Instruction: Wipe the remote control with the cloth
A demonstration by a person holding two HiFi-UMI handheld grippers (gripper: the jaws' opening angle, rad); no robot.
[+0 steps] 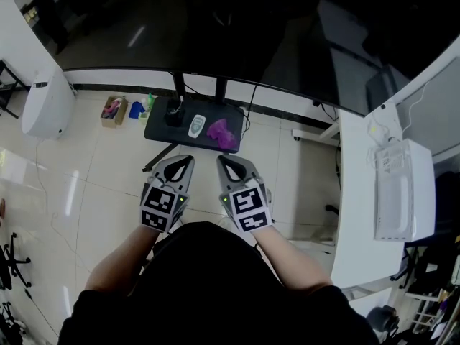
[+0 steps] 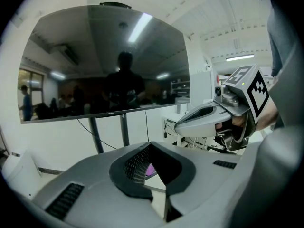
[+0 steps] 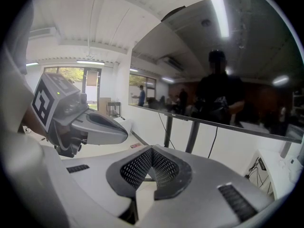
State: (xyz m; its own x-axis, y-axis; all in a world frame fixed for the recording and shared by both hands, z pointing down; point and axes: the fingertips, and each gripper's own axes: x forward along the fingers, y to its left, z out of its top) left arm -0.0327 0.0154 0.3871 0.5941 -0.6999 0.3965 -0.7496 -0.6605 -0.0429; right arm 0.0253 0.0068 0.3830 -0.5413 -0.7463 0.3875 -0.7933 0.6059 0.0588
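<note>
The remote control point(image 1: 197, 126) is a small white slab with rounded ends. It lies flat on a low desk point(image 1: 159, 129) on the far side of the floor point(image 1: 100, 192), below a large screen point(image 1: 237, 34). Its face shows a few faint markings, too small to read. Just to its right lies the cloth point(image 1: 222, 134), a soft purple heap, crumpled and folded on itself. Whether it touches the remote control cannot be told. A small black object point(image 1: 174, 115) stands at the left end of the desk, its shape unclear.

The desk top is matte black, rectangular with rounded corners. The floor is pale glossy tile with thin joints, and it catches streaks of light. The screen is a wide sheet of dark glass on two dark poles, and it mirrors ceiling lamps and a standing figure.

The left tool point(image 1: 181, 162) and the right tool point(image 1: 228, 161) are held side by side close to the person, well short of the desk. Each has a smooth grey plastic shell that tapers to a point, black pads dotted with fine holes, and a cube of black-and-white squares at the back. The jaws of both tools are together at the tips, with nothing between them. Through the gap behind the left tool's tips shows a sliver of the purple cloth.

On the floor left of the desk sit a small cardboard box point(image 1: 113, 111) and, farther left, a rounded white unit point(image 1: 47, 105).
</note>
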